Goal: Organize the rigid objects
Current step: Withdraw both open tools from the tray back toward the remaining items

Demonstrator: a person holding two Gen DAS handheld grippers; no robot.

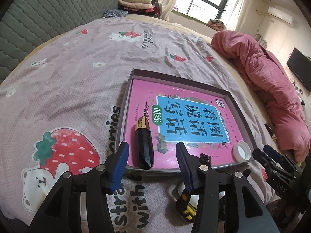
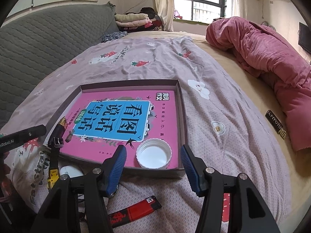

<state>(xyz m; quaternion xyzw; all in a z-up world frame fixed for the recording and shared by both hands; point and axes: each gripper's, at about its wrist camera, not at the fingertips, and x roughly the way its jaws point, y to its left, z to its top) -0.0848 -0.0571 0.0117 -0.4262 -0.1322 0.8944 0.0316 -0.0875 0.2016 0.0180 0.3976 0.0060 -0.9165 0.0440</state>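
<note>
A shallow box [image 1: 124, 97] [image 2: 181, 104] lies on the bed with a pink book [image 1: 147, 89] [image 2: 108, 153] in it. A black faceted case with a gold tip [image 1: 144, 145] [image 2: 59, 127] lies on the book's near left. A white bottle cap [image 1: 242, 150] [image 2: 154, 154] lies open side up in the box's near right corner. My left gripper [image 1: 152, 161] is open and empty, just behind the black case. My right gripper [image 2: 153, 165] is open and empty, its fingers either side of the cap at the box's near wall.
On the sheet in front of the box lie a red and black lighter [image 2: 136, 210], a white oval object [image 2: 71, 171] and a yellow and black tool [image 1: 185, 203] [image 2: 52, 174]. A pink quilt [image 1: 272, 81] [image 2: 272, 62] lies at the right, a grey headboard [image 1: 48, 15] at the left.
</note>
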